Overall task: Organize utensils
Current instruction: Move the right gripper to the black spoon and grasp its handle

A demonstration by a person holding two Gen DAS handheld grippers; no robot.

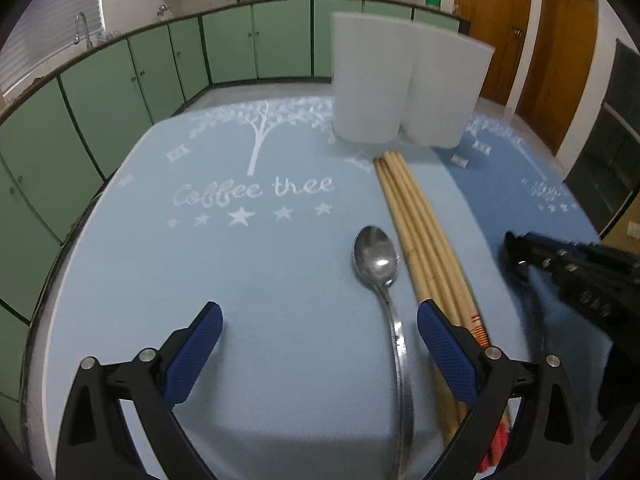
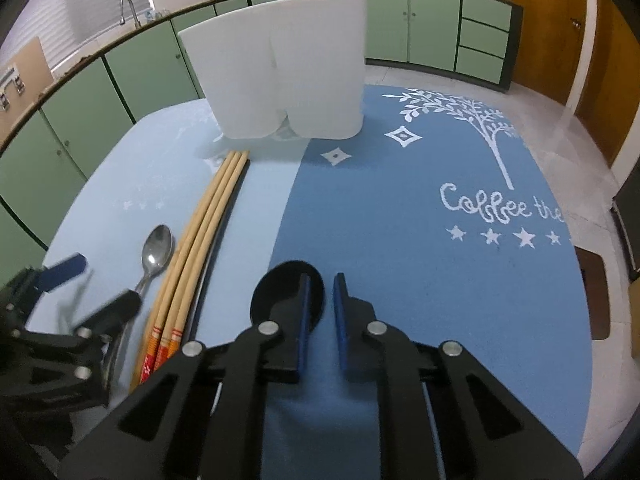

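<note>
The left gripper [image 1: 320, 344] is held wide apart over the spoon [image 1: 378, 264] beside the chopsticks [image 1: 420, 236]; the right gripper [image 2: 322, 320] is nearly closed, nothing seen clamped — chopsticks could be caught too.

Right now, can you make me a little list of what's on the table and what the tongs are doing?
spoon: metal, on the light blue mat
left tongs: open, spoon handle between the fingers
chopsticks: wooden bundle beside the spoon
white holder: standing past the chopsticks' far ends
right tongs: narrow gap, nothing seen between
black round thing: on the dark blue mat, partly hidden by the right tongs
</note>
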